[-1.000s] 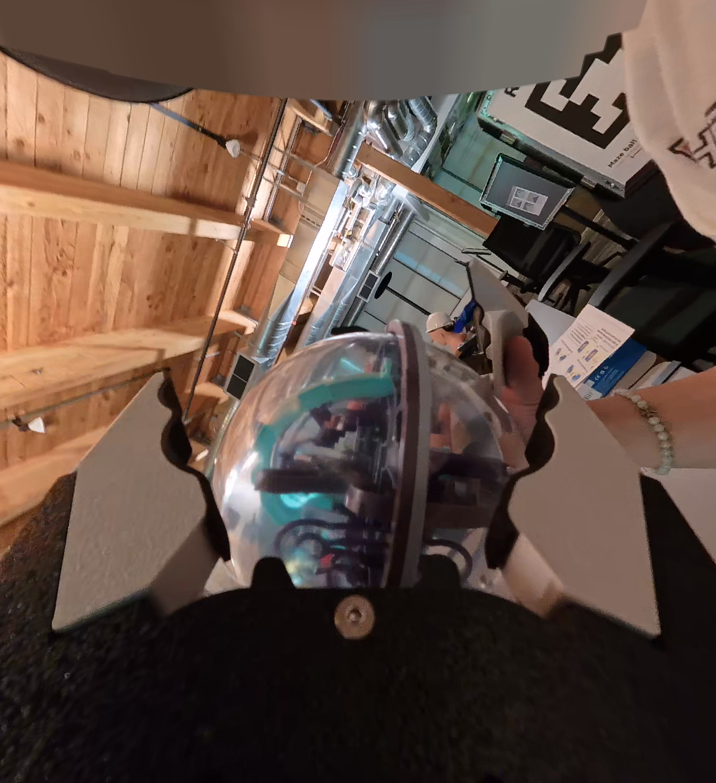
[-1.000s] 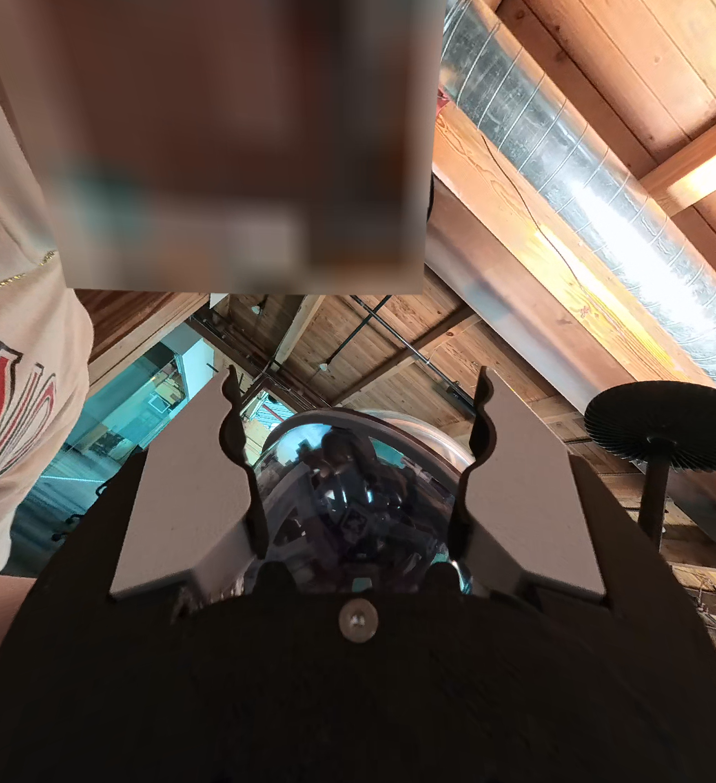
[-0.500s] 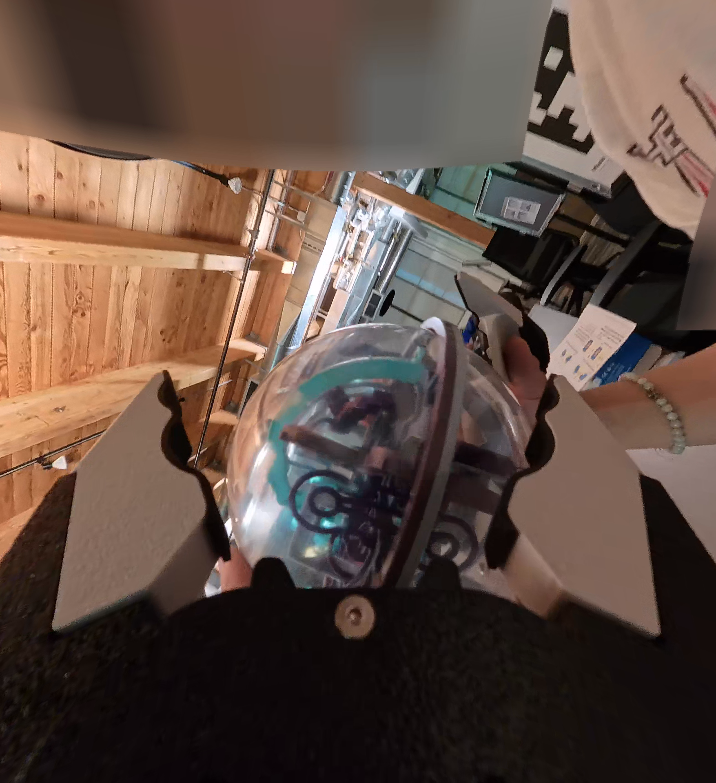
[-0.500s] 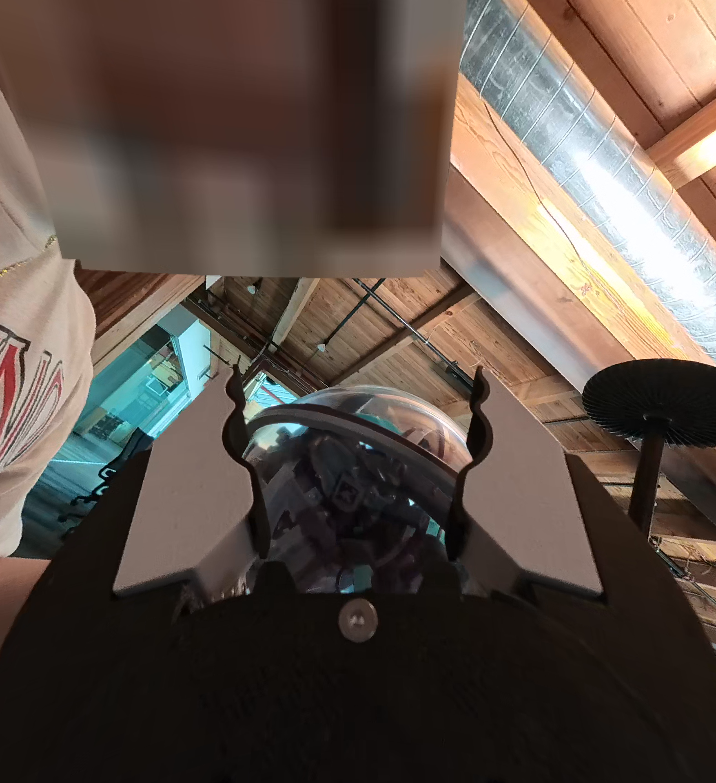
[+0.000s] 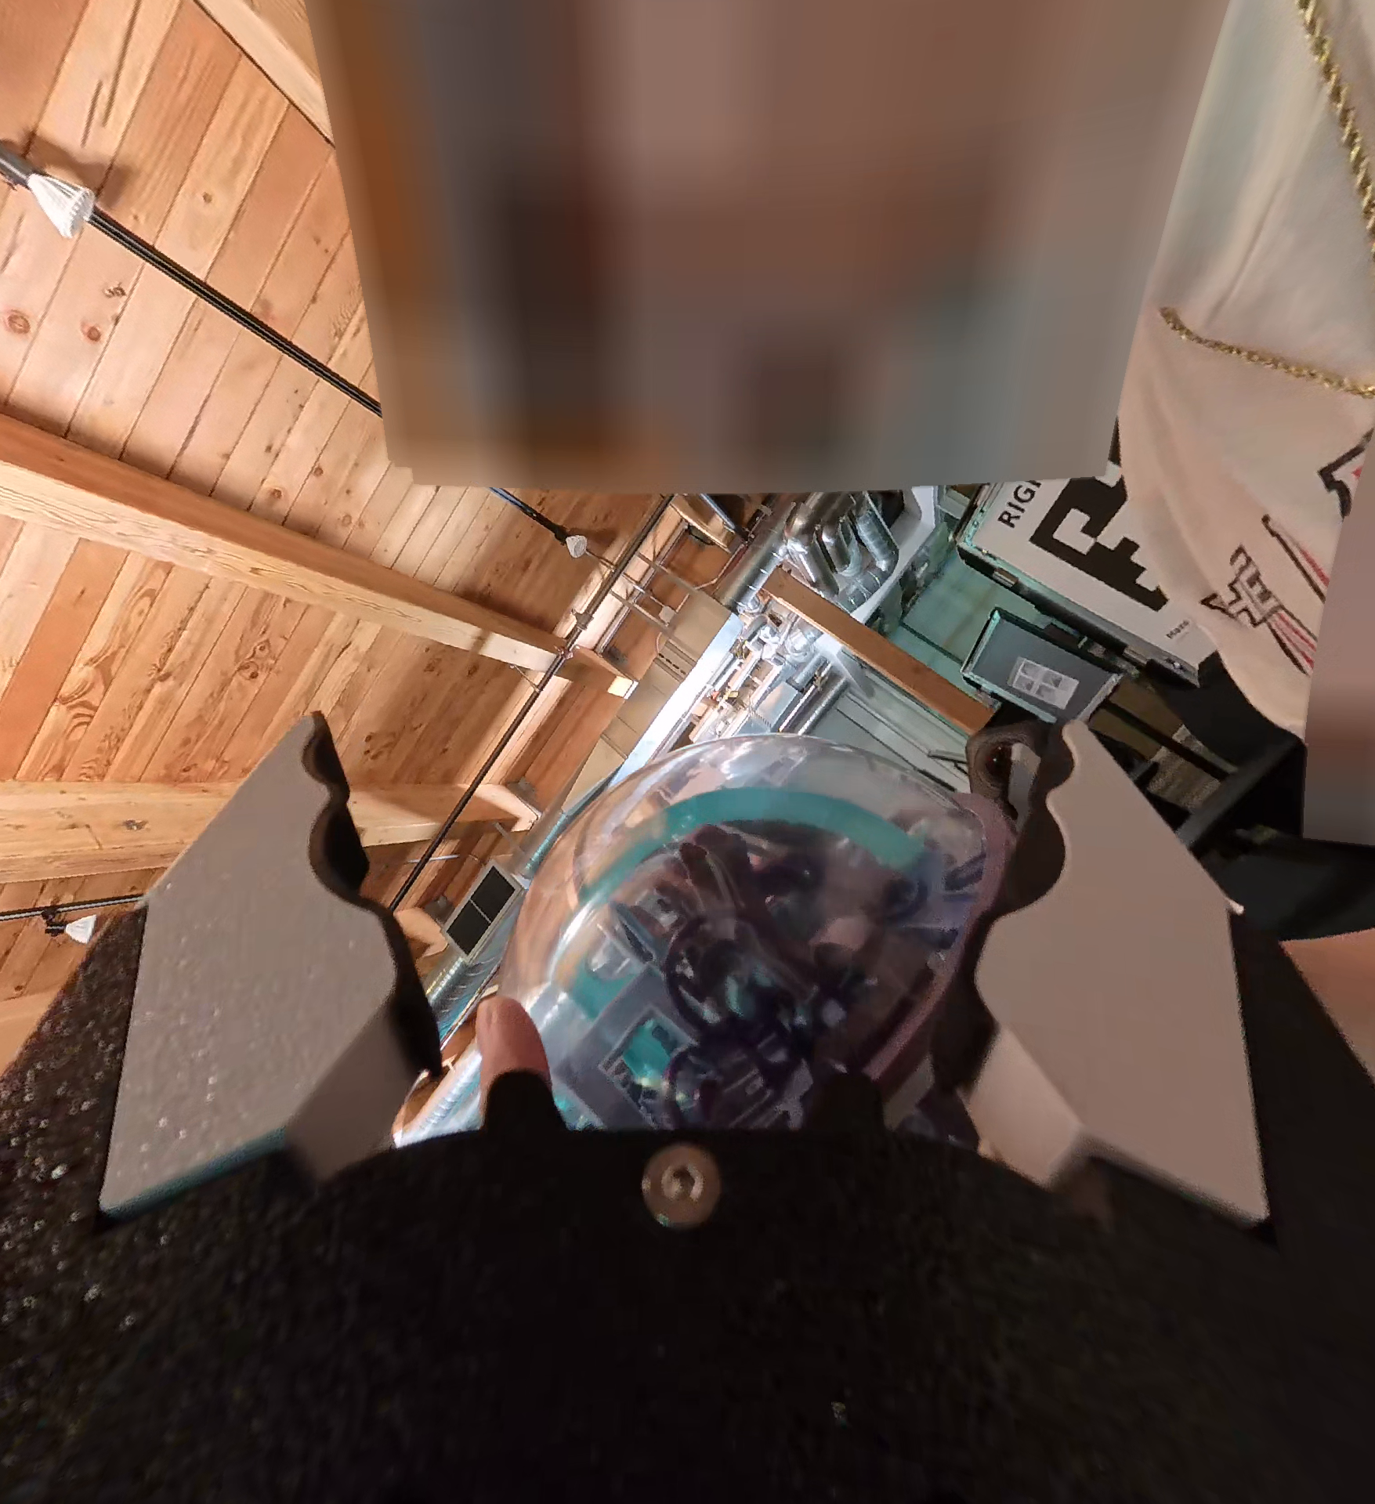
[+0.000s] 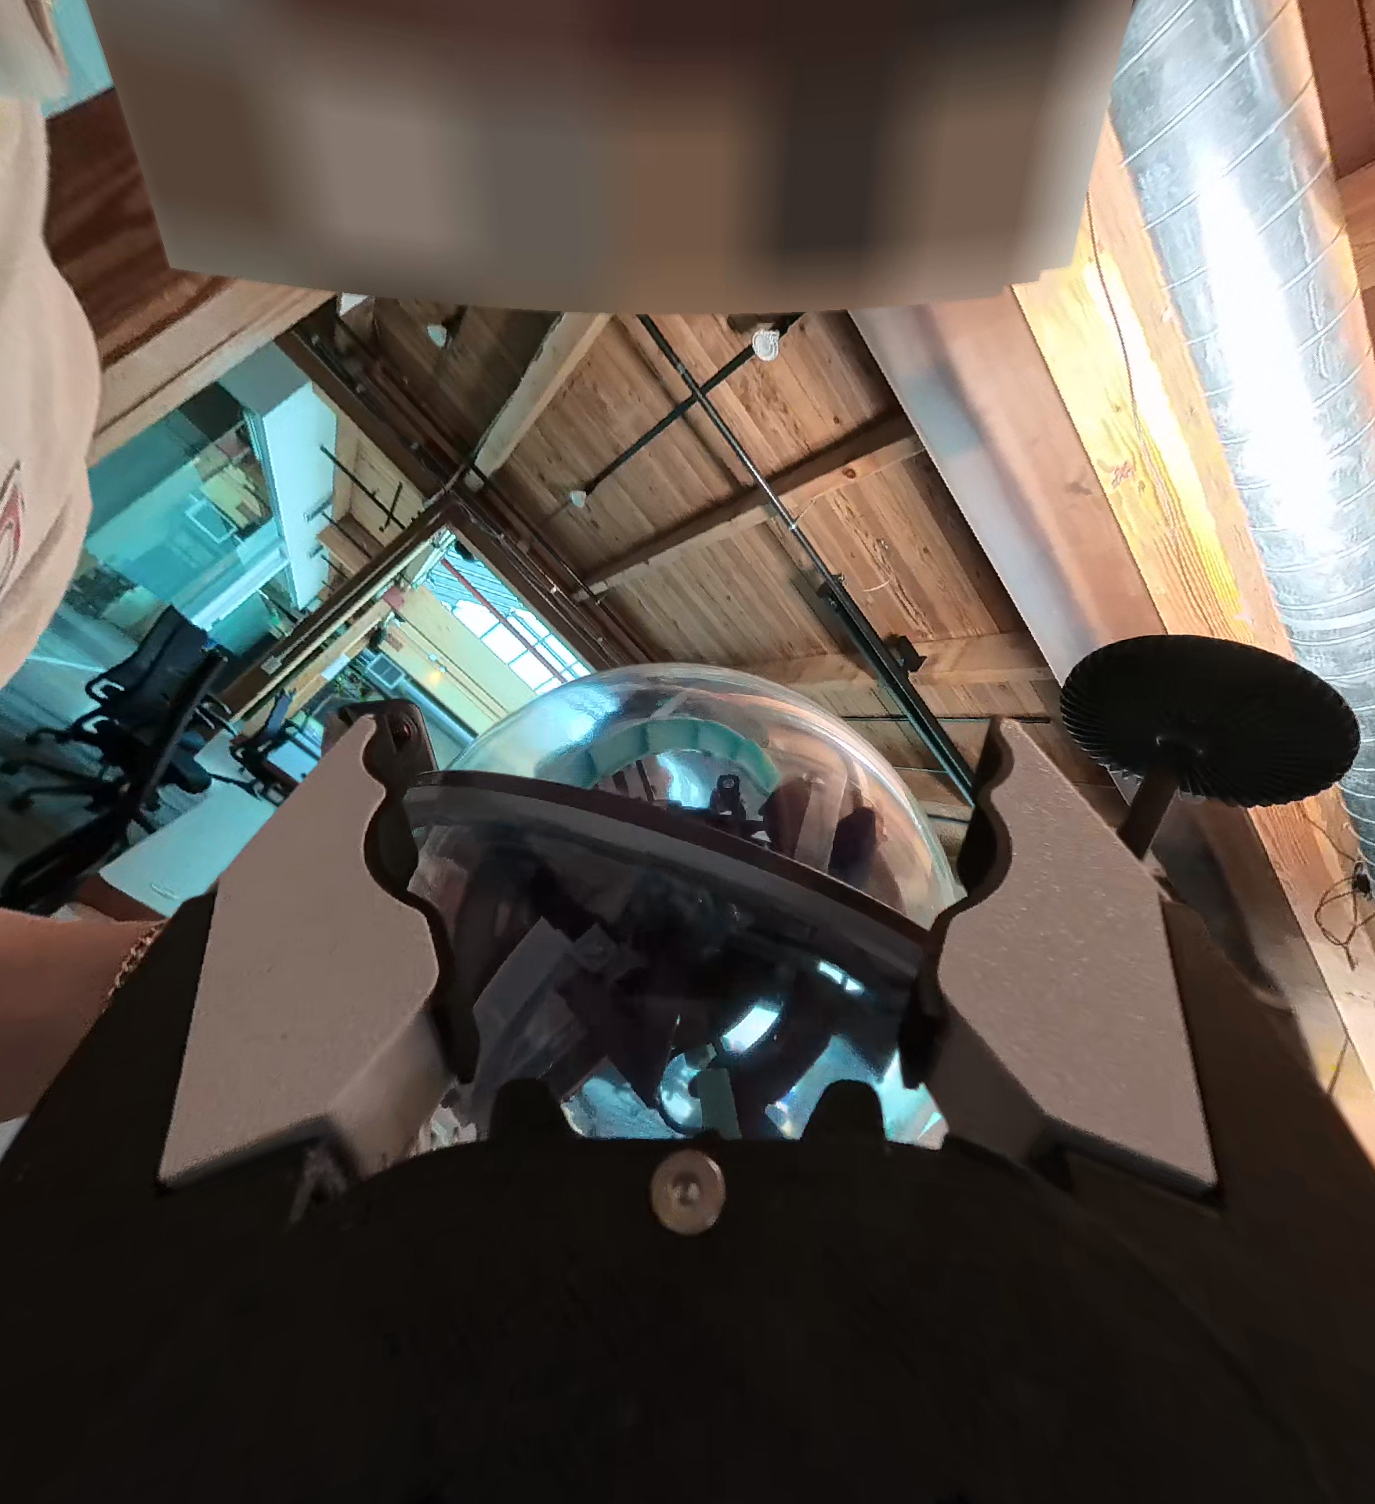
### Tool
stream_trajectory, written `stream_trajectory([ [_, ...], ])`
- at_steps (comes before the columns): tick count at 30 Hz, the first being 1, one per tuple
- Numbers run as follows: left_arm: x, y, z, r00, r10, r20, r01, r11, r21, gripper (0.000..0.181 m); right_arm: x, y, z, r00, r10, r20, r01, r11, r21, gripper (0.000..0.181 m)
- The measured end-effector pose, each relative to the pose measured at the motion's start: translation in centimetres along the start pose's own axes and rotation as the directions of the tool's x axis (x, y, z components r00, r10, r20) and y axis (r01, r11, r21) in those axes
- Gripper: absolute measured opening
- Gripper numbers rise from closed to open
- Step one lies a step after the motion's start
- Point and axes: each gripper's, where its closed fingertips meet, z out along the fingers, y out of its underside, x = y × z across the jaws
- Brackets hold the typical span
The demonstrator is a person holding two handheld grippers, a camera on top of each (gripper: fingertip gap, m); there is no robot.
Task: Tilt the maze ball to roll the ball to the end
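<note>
**Maze ball held aloft between two pairs of tongs**

While both cameras are pointing up at a wooden ceiling, the clear maze ball [image 5: 757,936] is sitting in the air between the two pairs of tongs, close to each lens. The left tongs [image 5: 692,911] are standing wide: their right finger is touching the sphere's dark seam, but a gap is showing between the left finger and the shell, so they are bracing the ball rather than clamping it. The right tongs [image 6: 688,887] are pressing on the ball from both sides, with the seam running slantwise from one finger to the other.

The left wrist view is showing a teal track curving over dark maze pieces, a fingertip [image 5: 509,1038] touching the ball's lower left, and the tip of the other tongs beyond the sphere. The right wrist view is showing the upper dome [image 6: 700,732] rising above the seam instead. The small ball inside is not showing clearly in either view.

Around it, a silver duct [image 6: 1278,407] is running along a beam, a black round fixture [image 6: 1205,716] is hanging just right of the tongs, and office chairs [image 6: 138,716] are standing far off. A person's white shirt [image 5: 1278,285] is filling the corner, and a forearm [image 6: 24,1001] is reaching in low at the left.
</note>
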Motion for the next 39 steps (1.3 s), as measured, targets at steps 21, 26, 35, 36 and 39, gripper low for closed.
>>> stream_trajectory([
  [21, -1.4, -2.5, 0.6, 0.997, -0.032, 0.067, 0.024, 0.994, 0.110, 0.157, 1.9, 0.2, -2.8, 0.964, 0.258, -0.065, -0.242, 0.953, 0.183, 0.142],
  [26, -1.5, -2.6, 0.4, 0.997, -0.044, 0.065, 0.035, 0.991, 0.129, 0.157, 2.4, 0.9, -3.4, 0.936, 0.343, -0.074, -0.321, 0.922, 0.218, 0.142],
  [35, -1.1, -2.7, 0.0, 0.995, -0.081, 0.052, 0.072, 0.986, 0.148, 0.157, 3.6, 1.5, -4.3, 0.897, 0.432, -0.088, -0.395, 0.877, 0.274, 0.142],
  [36, -1.0, -2.7, -0.1, 0.995, -0.082, 0.053, 0.073, 0.986, 0.147, 0.157, 3.5, 1.6, -4.3, 0.897, 0.433, -0.088, -0.396, 0.877, 0.272, 0.142],
  [39, -1.1, -2.9, -0.4, 0.994, -0.096, 0.057, 0.085, 0.982, 0.168, 0.157, 3.5, 1.7, -4.3, 0.894, 0.440, -0.082, -0.405, 0.873, 0.273, 0.142],
])
